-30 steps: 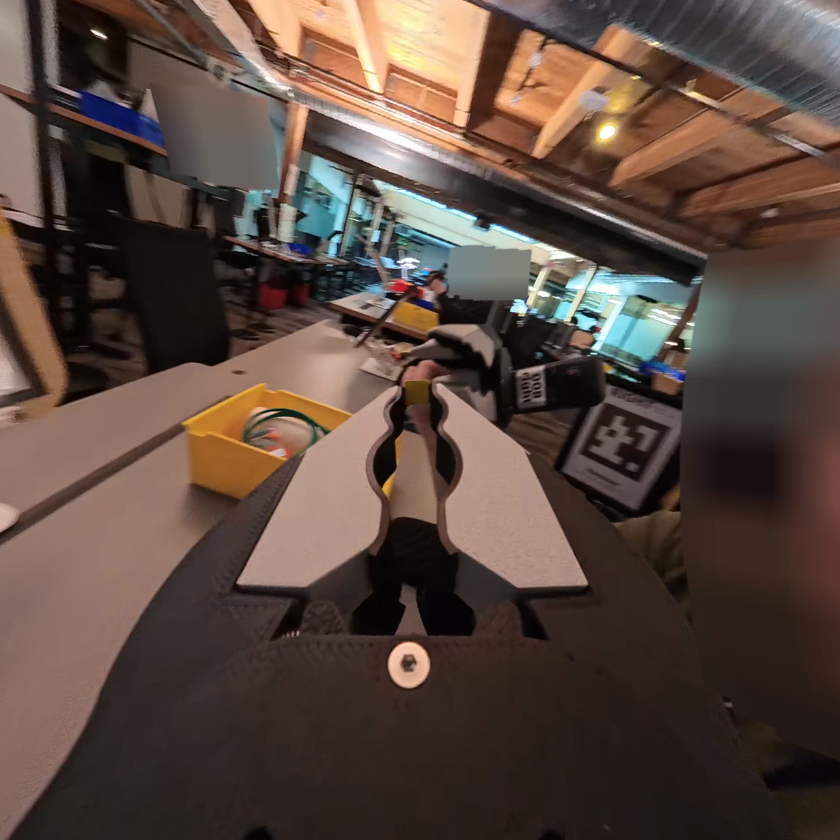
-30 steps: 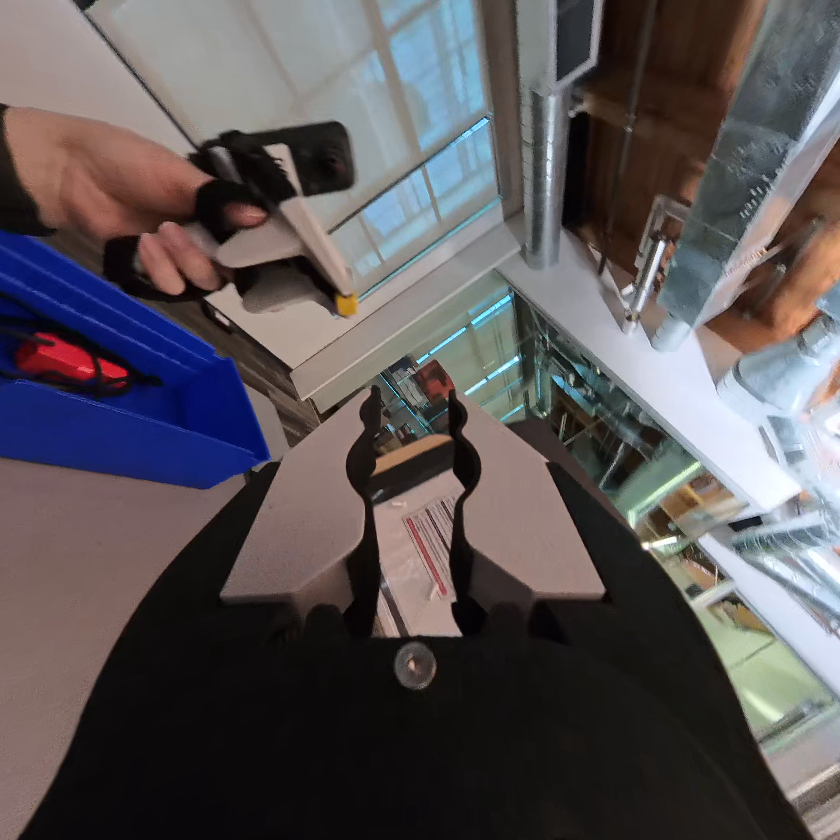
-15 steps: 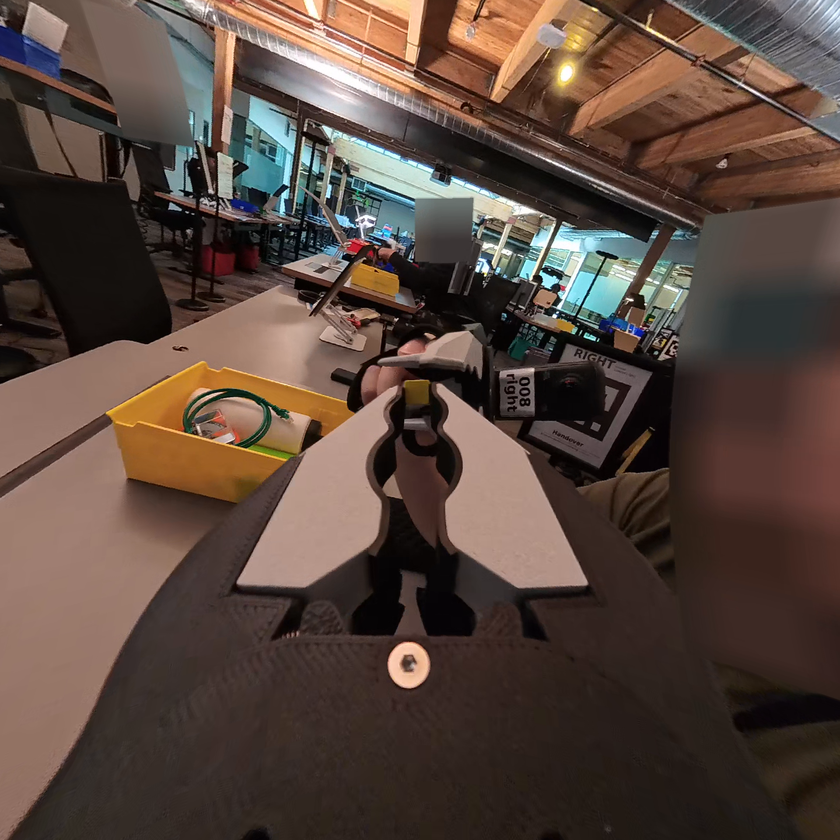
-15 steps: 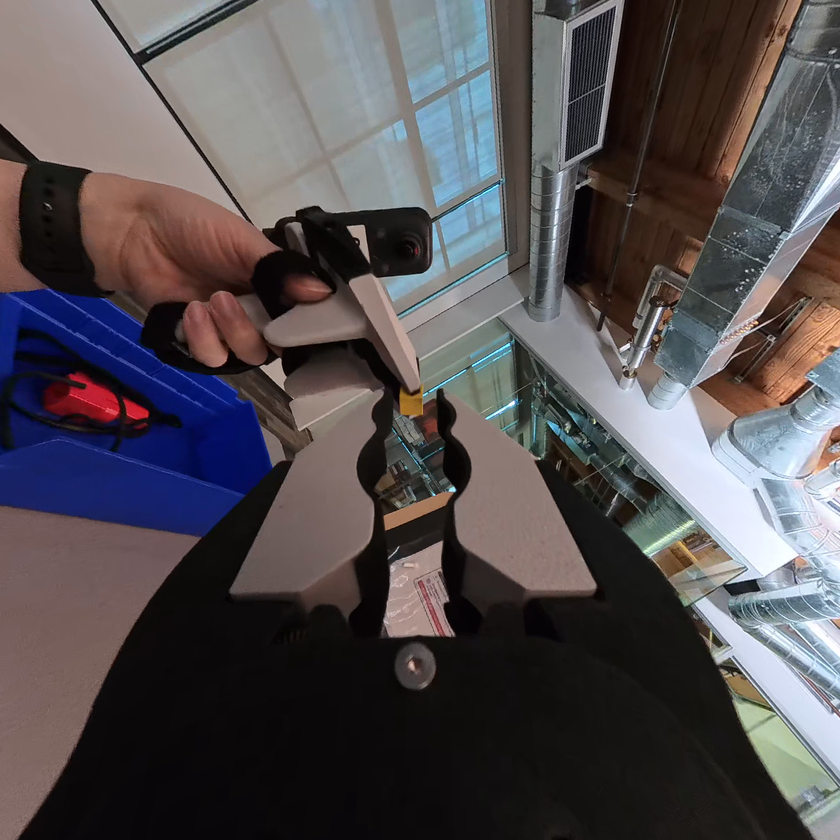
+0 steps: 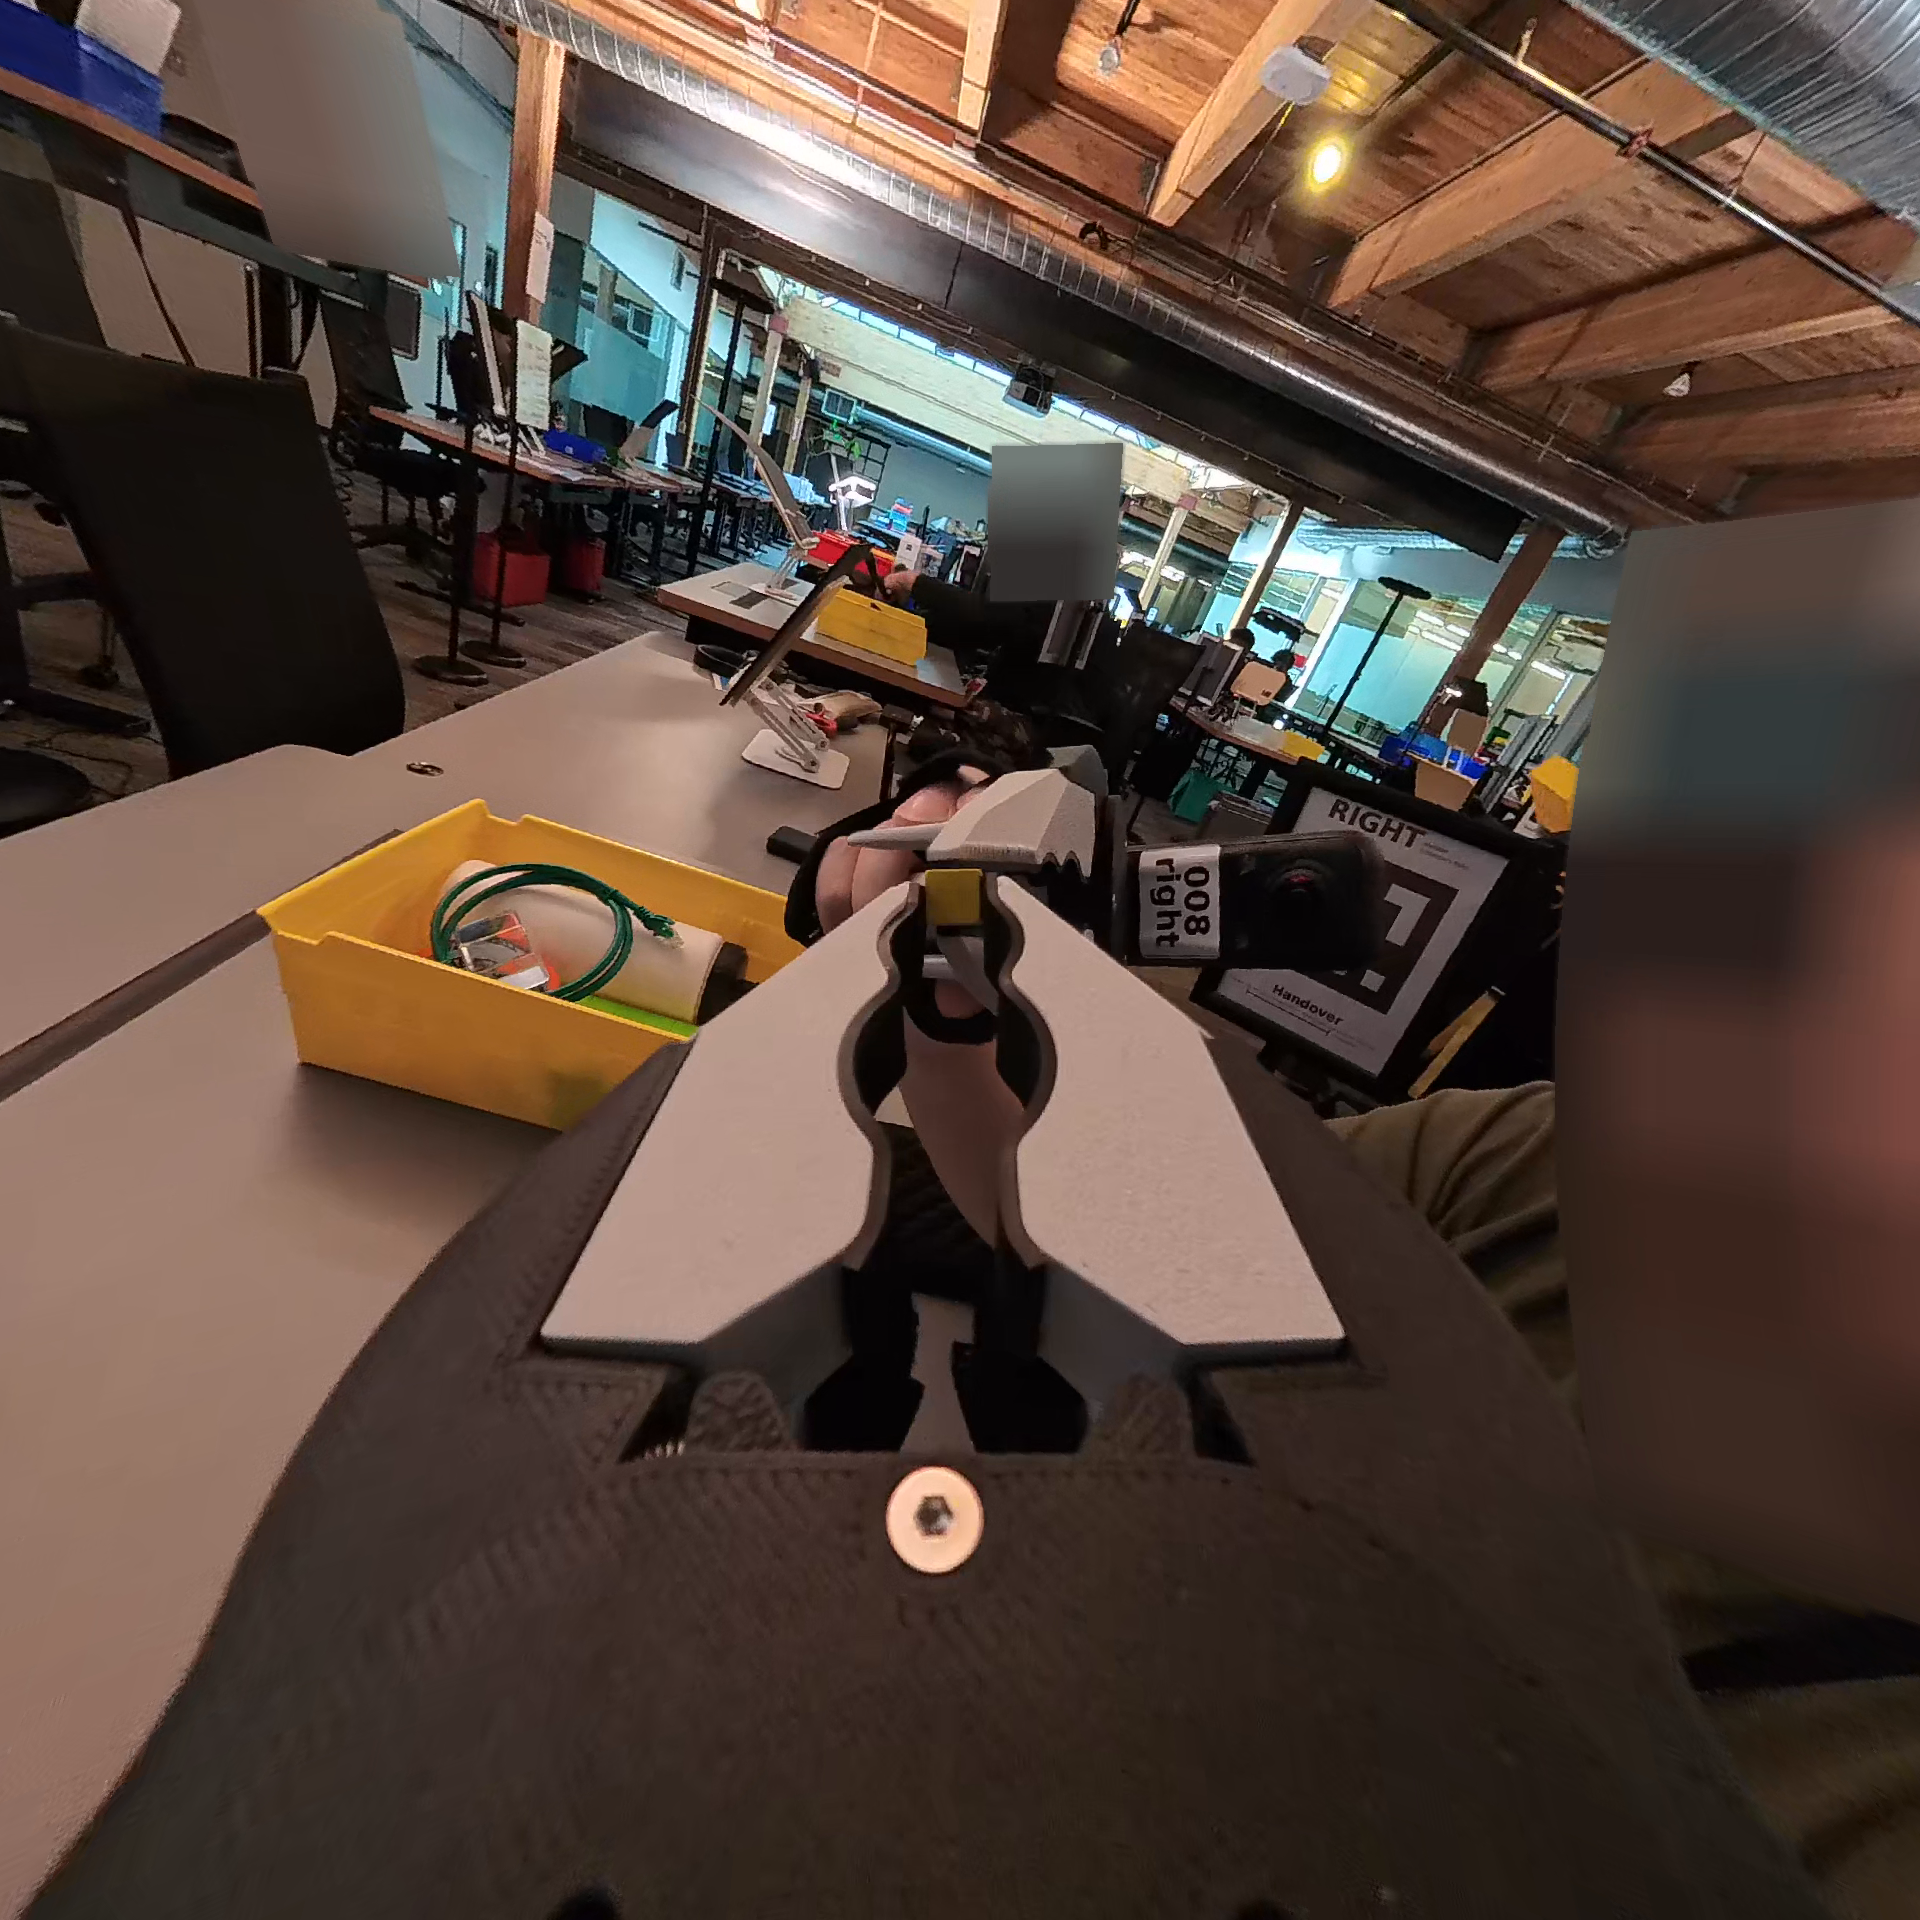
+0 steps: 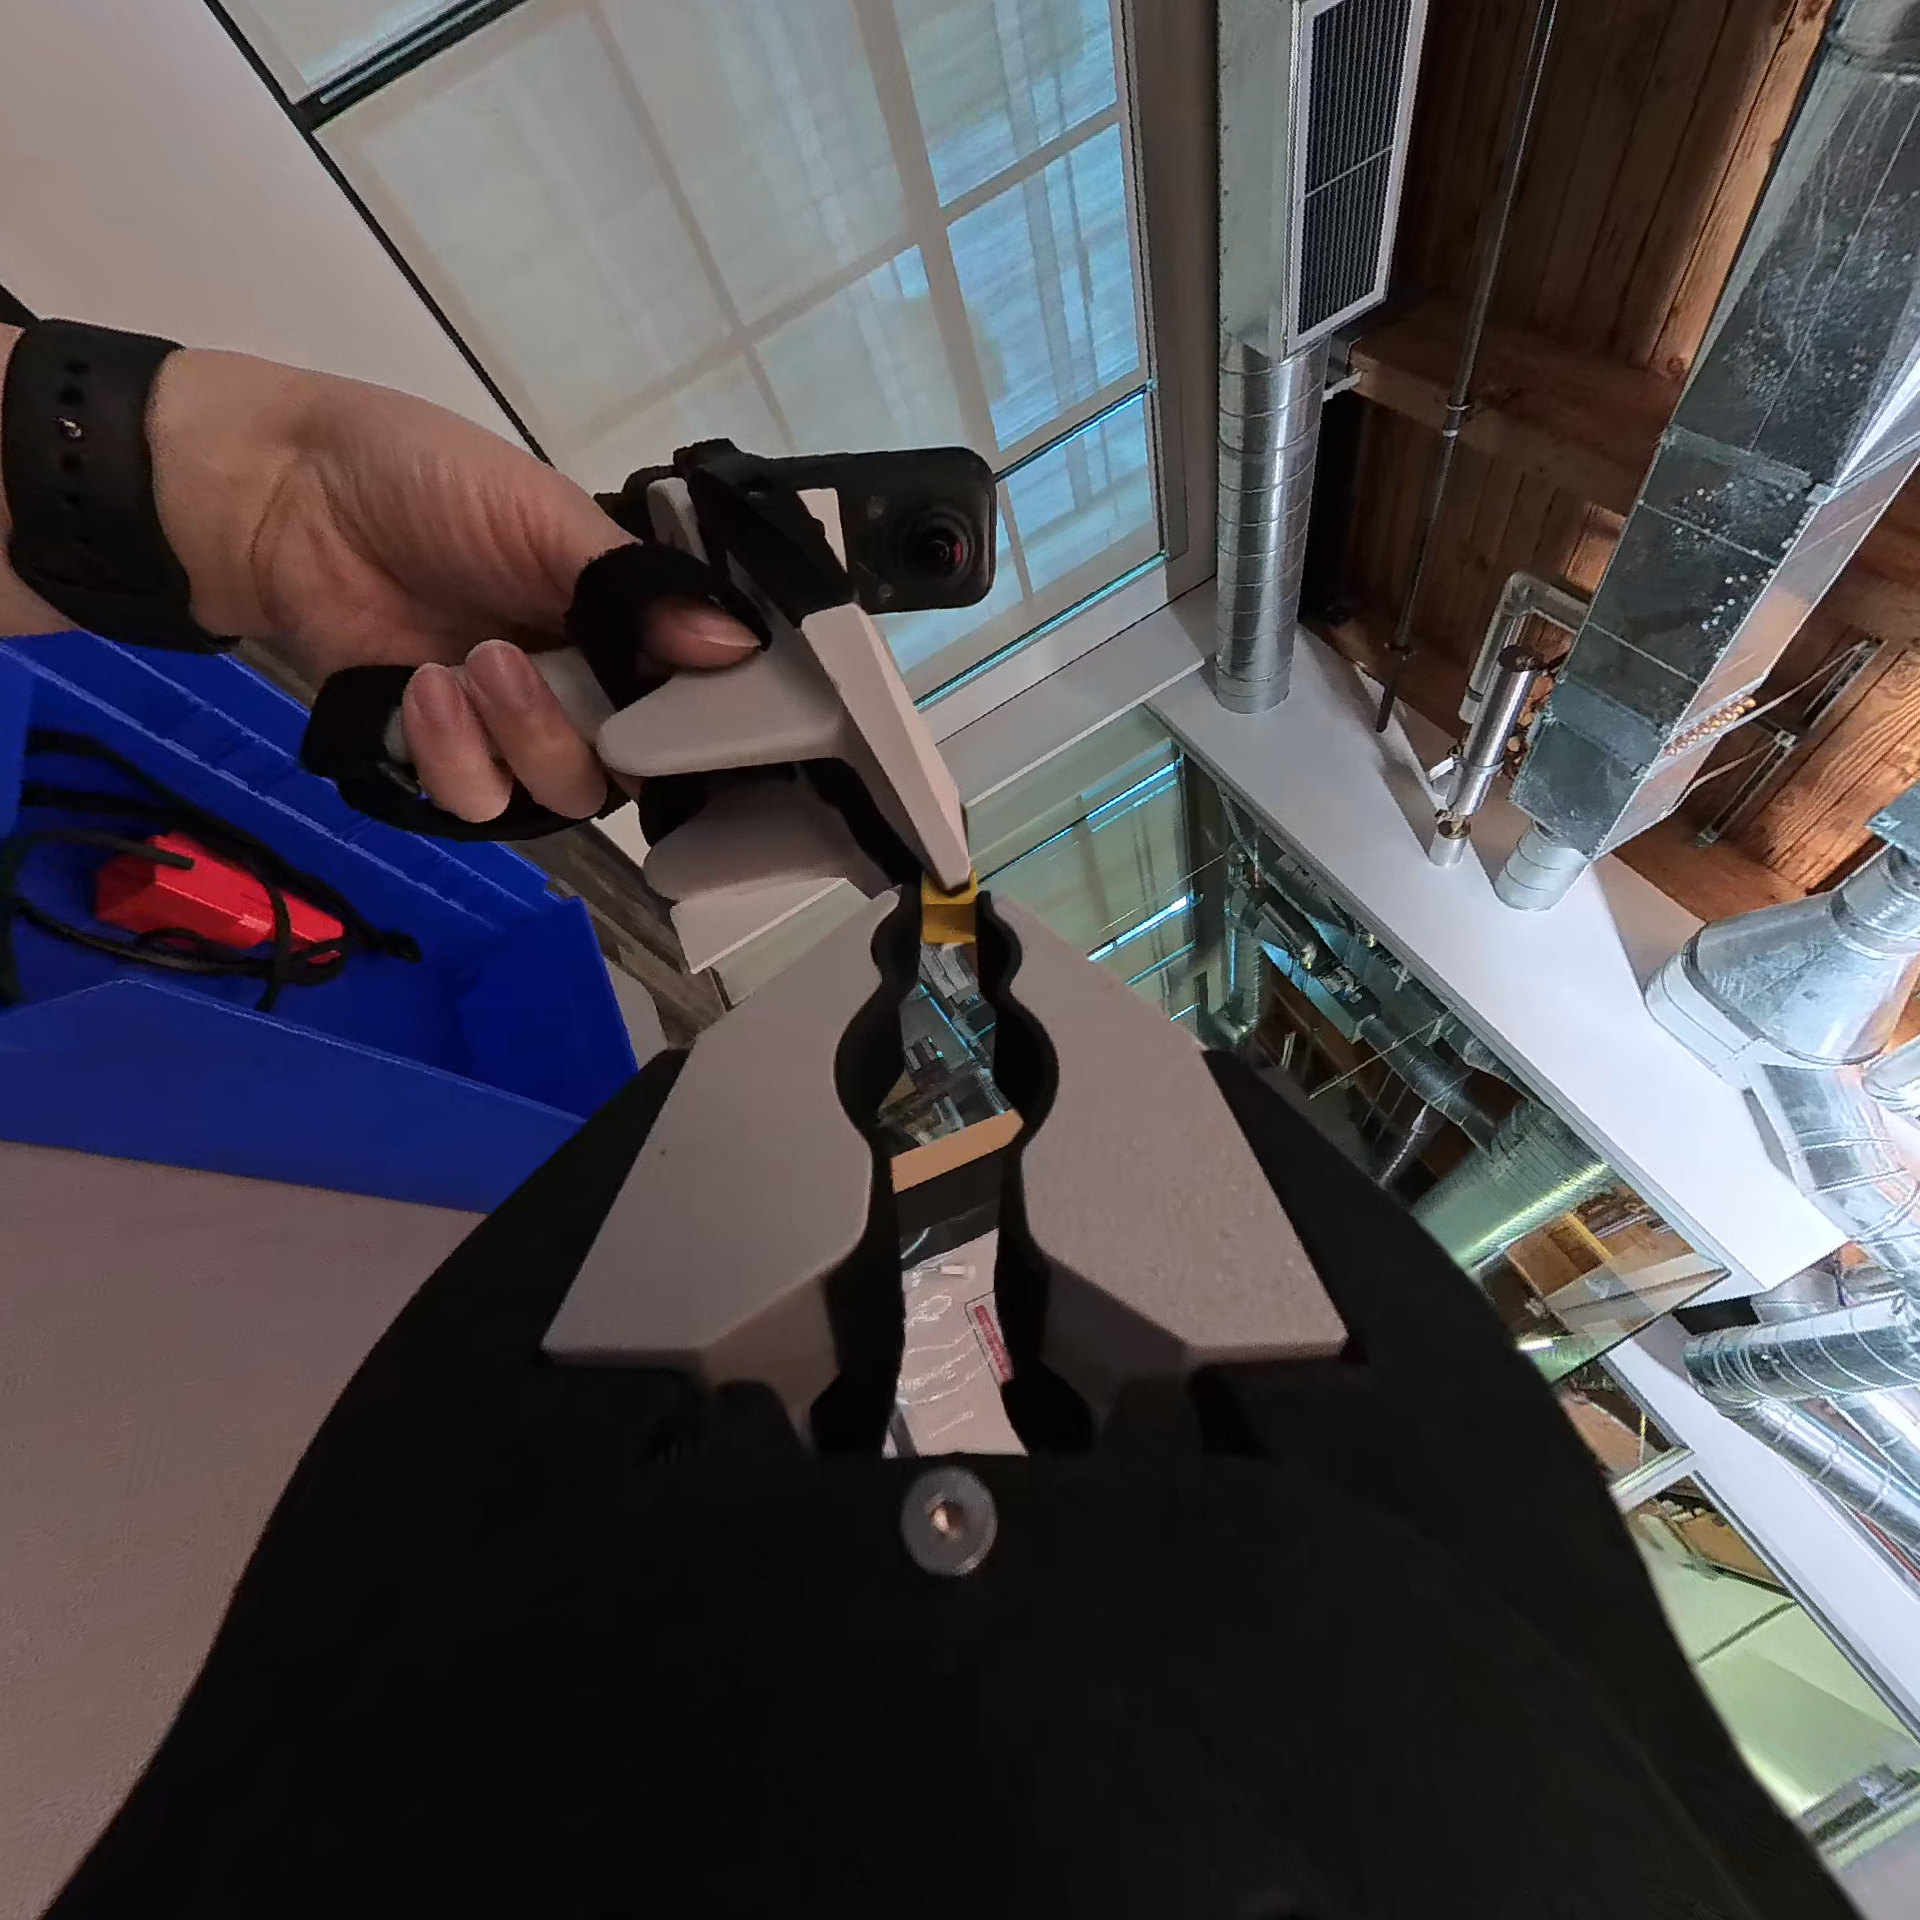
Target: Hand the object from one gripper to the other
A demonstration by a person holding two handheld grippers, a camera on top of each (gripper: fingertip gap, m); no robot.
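A small yellow block [image 5: 953, 896] sits between the tips of my left gripper [image 5: 953, 906], which is shut on it above the grey table [image 5: 156, 1195]. The right gripper's fingers [image 5: 1003, 826] meet it head-on, one above the block and one below. In the right wrist view my right gripper [image 6: 948, 909] has its tips closed against both sides of the block [image 6: 948, 920]. The hand-held left gripper [image 6: 935, 871] pinches the block's far end from above.
A yellow bin [image 5: 416, 997] with a green cable stands on the table at the left. A blue bin [image 6: 312, 1091] holds a red item with a black cord. A black-framed marker sign [image 5: 1382, 935] stands behind the right gripper. A tablet stand [image 5: 790, 717] is farther back. Both grippers' tips are close together, under 4 cm apart.
The two grippers have come together. The right gripper's open fingers moved around the yellow block held by the left gripper and narrowed onto it.
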